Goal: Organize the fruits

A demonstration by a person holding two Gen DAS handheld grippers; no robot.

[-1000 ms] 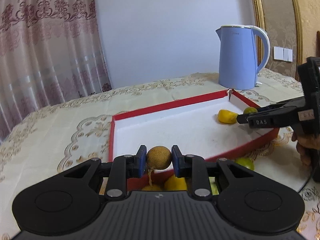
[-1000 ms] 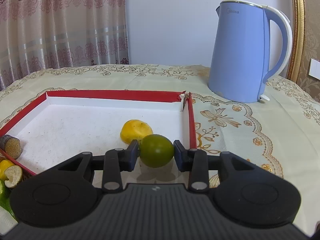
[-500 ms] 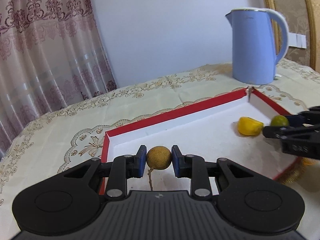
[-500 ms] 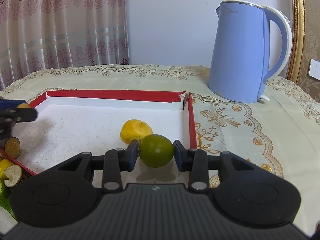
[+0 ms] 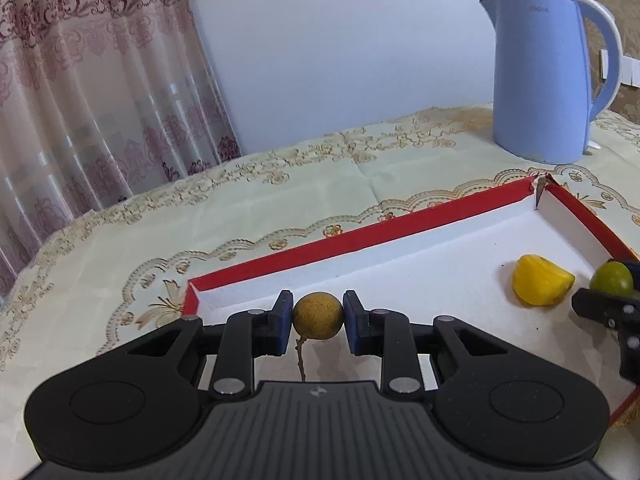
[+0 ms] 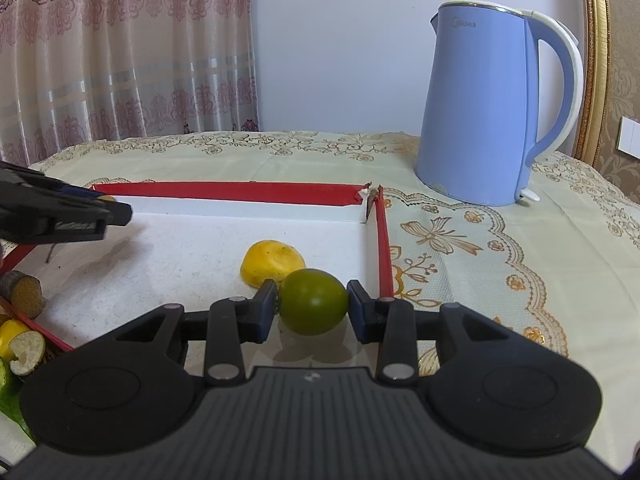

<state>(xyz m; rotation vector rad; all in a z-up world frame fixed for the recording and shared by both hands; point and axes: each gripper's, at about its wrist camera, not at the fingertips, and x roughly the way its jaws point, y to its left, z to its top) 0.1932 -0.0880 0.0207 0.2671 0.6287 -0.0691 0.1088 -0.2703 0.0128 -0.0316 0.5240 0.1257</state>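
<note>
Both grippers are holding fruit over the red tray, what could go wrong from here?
1. The round brown fruit in the left gripper sits above the tray; dropped, it might roll.
2. The green fruit in the right gripper is close to the yellow piece and may nudge it.

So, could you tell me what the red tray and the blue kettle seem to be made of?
The red tray looks like cardboard: matte red walls, white inside, with one corner torn open. The blue kettle has a smooth, satin blue shell, probably plastic or coated metal, with a white, seemingly plastic handle and a thin metallic rim.
</note>
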